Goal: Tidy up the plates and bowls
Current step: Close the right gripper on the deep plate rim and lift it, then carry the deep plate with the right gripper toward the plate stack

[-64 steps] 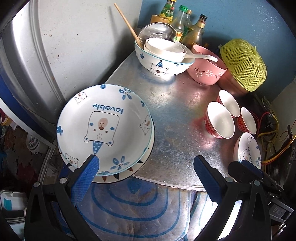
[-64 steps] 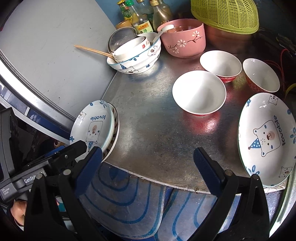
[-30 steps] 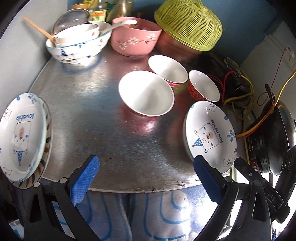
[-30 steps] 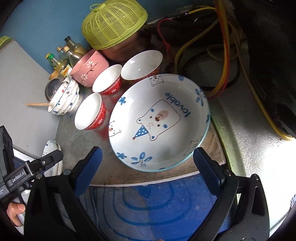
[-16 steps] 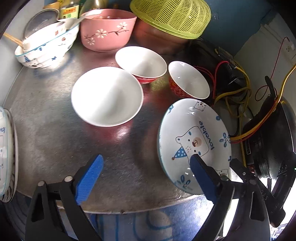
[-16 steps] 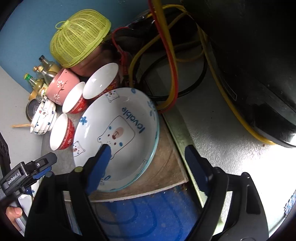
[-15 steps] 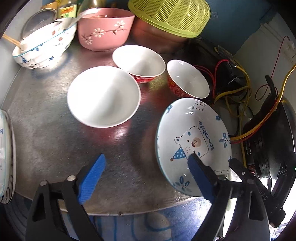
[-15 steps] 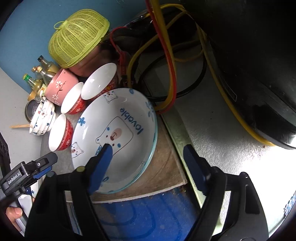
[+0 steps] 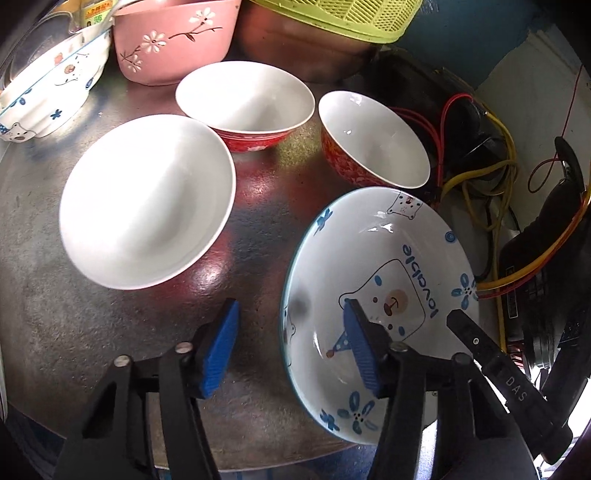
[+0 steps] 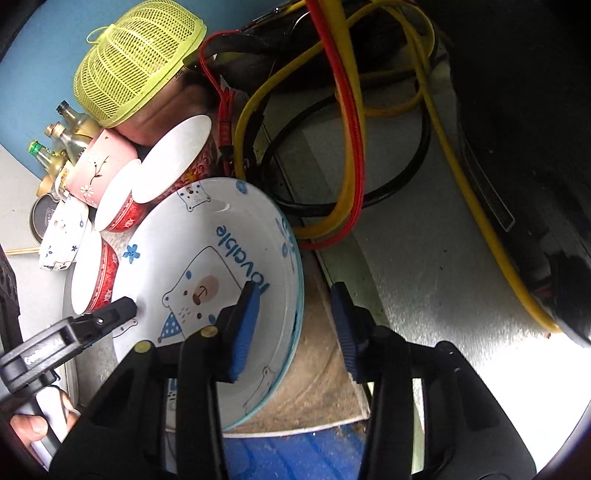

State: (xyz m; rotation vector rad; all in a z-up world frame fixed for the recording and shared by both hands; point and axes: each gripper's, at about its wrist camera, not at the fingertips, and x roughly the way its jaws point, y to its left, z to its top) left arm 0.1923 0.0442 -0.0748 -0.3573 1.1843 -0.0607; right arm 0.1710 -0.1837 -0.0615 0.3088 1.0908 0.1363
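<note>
A white bear plate (image 9: 380,280) marked "lovable" lies at the right edge of the metal table (image 9: 74,325); it also shows in the right wrist view (image 10: 207,266). My left gripper (image 9: 291,347) is open and straddles the plate's left rim, one pad inside the plate. My right gripper (image 10: 295,325) is open and straddles the plate's right rim. Neither one grips it. Three red bowls with white insides stand behind: a large one (image 9: 147,199), a middle one (image 9: 245,98) and a right one (image 9: 373,144).
A pink flowered bowl (image 9: 173,37), a bear bowl stack (image 9: 48,96) and a yellow mesh cover (image 9: 332,14) stand at the back. Red and yellow cables (image 10: 343,122) and a dark appliance (image 10: 524,110) lie right of the plate. Bottles (image 10: 62,147) stand far back.
Both grippers have moved in on the bear plate from either side and narrowed. The left one came from the plate stack at the table's left.
</note>
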